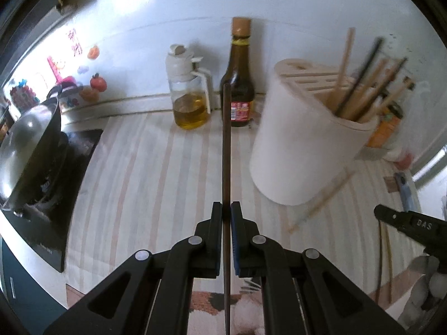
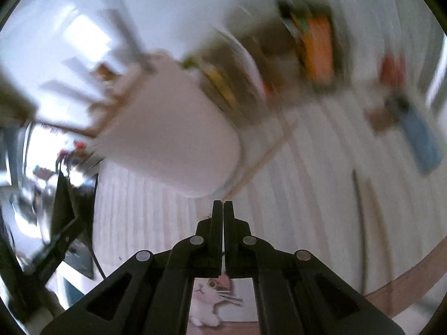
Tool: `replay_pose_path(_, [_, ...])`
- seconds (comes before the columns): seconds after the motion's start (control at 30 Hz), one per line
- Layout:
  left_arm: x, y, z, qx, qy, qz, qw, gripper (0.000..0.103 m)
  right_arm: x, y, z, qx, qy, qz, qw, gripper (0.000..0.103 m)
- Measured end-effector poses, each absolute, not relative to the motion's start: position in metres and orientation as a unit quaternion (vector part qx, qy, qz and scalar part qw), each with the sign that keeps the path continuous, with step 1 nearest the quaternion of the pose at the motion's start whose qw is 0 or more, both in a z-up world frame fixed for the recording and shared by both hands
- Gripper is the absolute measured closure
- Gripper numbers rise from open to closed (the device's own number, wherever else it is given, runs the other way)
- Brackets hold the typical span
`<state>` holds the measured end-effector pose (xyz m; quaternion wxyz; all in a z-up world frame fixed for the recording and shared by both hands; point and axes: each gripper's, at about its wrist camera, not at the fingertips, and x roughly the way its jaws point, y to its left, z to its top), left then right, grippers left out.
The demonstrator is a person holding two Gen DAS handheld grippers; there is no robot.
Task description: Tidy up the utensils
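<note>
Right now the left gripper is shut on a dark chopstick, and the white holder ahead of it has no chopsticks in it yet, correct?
Not quite. The left gripper is indeed shut on a dark chopstick, but the white holder is not empty: the left wrist view shows several chopsticks already standing in its far end.

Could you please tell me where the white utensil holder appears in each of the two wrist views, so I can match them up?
Left wrist: the holder stands right of centre, chopsticks sticking out of its top, beyond the left gripper.
Right wrist: the holder fills the centre-left, blurred and tilted, just beyond the right gripper.
Shared landmark: the pale chopstick lying on the striped cloth at the holder's base.
</note>
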<state>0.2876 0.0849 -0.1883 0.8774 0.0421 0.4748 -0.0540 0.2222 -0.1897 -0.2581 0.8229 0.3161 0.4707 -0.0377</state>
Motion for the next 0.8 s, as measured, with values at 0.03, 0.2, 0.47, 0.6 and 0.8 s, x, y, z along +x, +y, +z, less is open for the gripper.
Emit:
replay_pose_path(0.03, [0.293,0.086,-0.193,0.040,0.478,-0.047,0.876,0.099,0.227,-0.195,-0.268,0.337,0.476,-0.041,0.811,0.095])
replay_pose_path(0.2, [0.316,0.096,-0.212,0.034,0.490,-0.012,0.871,0.099,0.262,-0.199,-0.318,0.365,0.516,-0.083,0.770,0.066])
replay_pose_path(0.47, [0.332,0.106,-0.227,0.039,0.502,0.013,0.864,0.099,0.306,-0.158,-0.347,0.276,0.554,-0.140,0.773,0.066])
replay_pose_path(0.6, [0.333,0.106,-0.232,0.040,0.508,0.010,0.860,0.099,0.313,-0.138,-0.354,0.226,0.565,-0.166,0.776,0.071])
replay_pose_path(0.8, [0.331,0.105,-0.233,0.035,0.514,0.000,0.857,0.099,0.309,-0.124,-0.353,0.145,0.583,-0.155,0.784,0.093])
